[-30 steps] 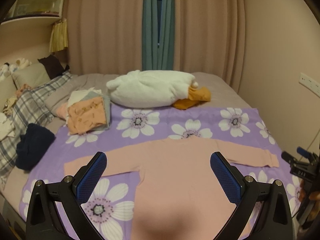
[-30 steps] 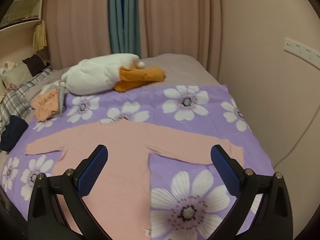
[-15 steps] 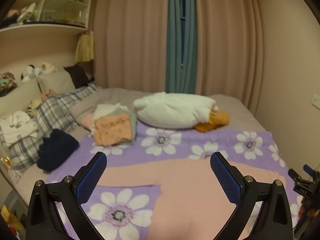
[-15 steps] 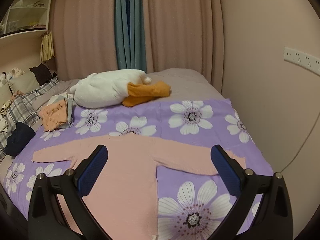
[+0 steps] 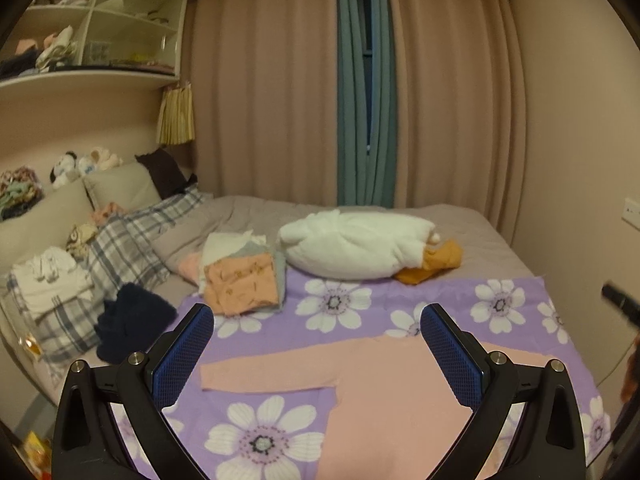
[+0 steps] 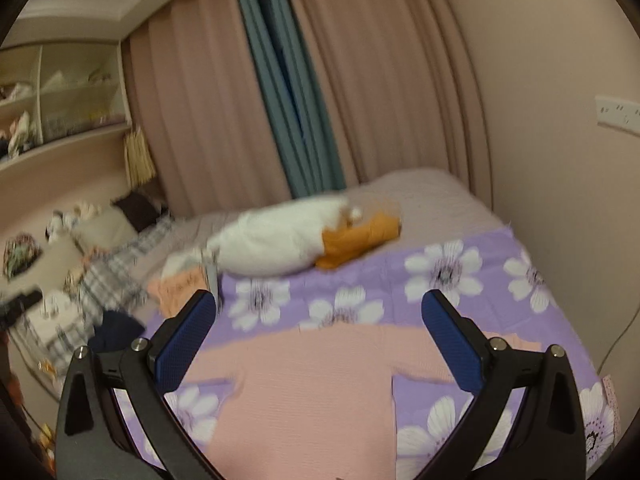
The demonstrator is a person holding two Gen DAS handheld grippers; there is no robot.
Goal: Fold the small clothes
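A pink long-sleeved top (image 5: 400, 396) (image 6: 320, 384) lies flat, sleeves spread, on a purple flowered sheet (image 5: 360, 308) (image 6: 460, 280) over the bed. My left gripper (image 5: 316, 332) is open above the top's left sleeve and shoulder, with nothing between its blue pads. Equally open and empty, my right gripper (image 6: 318, 320) hovers over the top's chest; this view is blurred. A stack of folded small clothes (image 5: 240, 280) (image 6: 180, 284), orange on top, rests at the sheet's far left corner.
A white plush bundle (image 5: 352, 244) and an orange garment (image 5: 432, 266) lie behind the sheet. A dark navy garment (image 5: 132, 320), plaid pillows (image 5: 132, 240) and white clothes (image 5: 52, 272) sit at left. The wall (image 5: 580, 160) borders the bed at right; curtains behind.
Both grippers have risen and tilted up, so more of the room shows and the top sits lower in view. The right view has swung left and blurred. Both stay open.
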